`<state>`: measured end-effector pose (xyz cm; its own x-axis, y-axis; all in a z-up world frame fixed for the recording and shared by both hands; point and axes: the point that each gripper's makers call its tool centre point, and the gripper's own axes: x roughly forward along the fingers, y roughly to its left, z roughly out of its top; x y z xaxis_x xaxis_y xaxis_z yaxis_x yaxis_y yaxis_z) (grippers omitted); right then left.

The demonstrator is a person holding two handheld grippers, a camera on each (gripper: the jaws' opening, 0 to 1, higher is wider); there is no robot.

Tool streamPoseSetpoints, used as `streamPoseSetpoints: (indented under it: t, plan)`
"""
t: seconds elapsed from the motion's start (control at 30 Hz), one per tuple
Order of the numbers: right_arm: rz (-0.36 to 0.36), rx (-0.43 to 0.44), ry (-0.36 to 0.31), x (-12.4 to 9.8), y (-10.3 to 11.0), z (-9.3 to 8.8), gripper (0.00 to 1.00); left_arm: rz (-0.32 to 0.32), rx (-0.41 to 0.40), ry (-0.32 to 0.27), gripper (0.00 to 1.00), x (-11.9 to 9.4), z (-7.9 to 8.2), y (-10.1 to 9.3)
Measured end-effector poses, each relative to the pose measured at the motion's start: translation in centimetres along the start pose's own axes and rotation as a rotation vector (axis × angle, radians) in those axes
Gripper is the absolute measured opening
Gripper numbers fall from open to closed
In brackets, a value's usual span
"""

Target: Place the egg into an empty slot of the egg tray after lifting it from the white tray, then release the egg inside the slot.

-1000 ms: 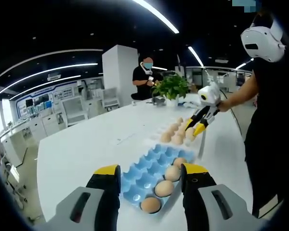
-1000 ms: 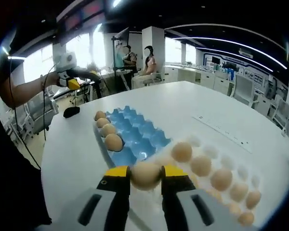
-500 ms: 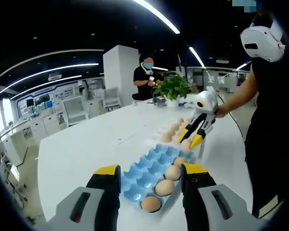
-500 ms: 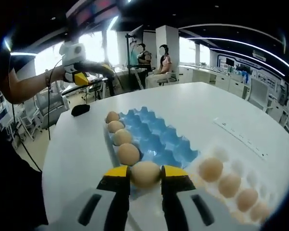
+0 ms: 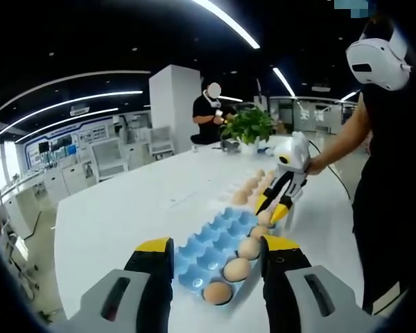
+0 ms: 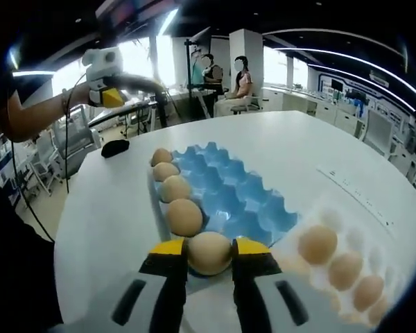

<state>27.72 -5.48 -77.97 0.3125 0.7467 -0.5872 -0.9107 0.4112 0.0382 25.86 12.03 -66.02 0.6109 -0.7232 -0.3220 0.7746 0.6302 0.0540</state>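
In the right gripper view my right gripper [image 6: 209, 254] is shut on a brown egg [image 6: 209, 252], held just above the near end of the blue egg tray [image 6: 225, 199]. Several eggs [image 6: 184, 216] fill the tray's left row. The white tray [image 6: 347, 239] with more eggs [image 6: 317, 243] lies to the right. In the left gripper view my left gripper [image 5: 215, 258] stands open above the blue egg tray [image 5: 208, 253], holding nothing. The right gripper [image 5: 272, 208] with its egg hangs over the tray's far end there, and the white tray [image 5: 230, 189] lies beyond it.
Everything rests on a large white table [image 5: 125, 208]. A potted plant [image 5: 248, 126] stands at its far end. A black mouse-like object [image 6: 114, 147] lies near the table edge. A person [image 5: 392, 173] stands beside the table; other people [image 6: 225, 83] are further off.
The right gripper has carried the egg from over the white tray across to the near end of the blue tray and lower. The left gripper has stayed put.
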Motion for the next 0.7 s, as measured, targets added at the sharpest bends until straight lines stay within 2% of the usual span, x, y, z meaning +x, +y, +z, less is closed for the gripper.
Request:
streamPoseSetpoints:
  t: [0.33,0.6,0.7]
  plan:
    - [0.003,0.013,-0.018,0.2,0.1,-0.2,0.26,-0.001,-0.001,0.004,0.49,0.0,-0.1,0.0]
    - [0.004,-0.019,-0.016,-0.2,0.3,-0.4,0.26,0.001,0.001,0.001,0.49,-0.1,0.0,0.0]
    - [-0.01,0.012,-0.057,-0.8,-0.1,0.3,0.26,-0.001,0.0,0.004,0.49,0.0,0.0,-0.1]
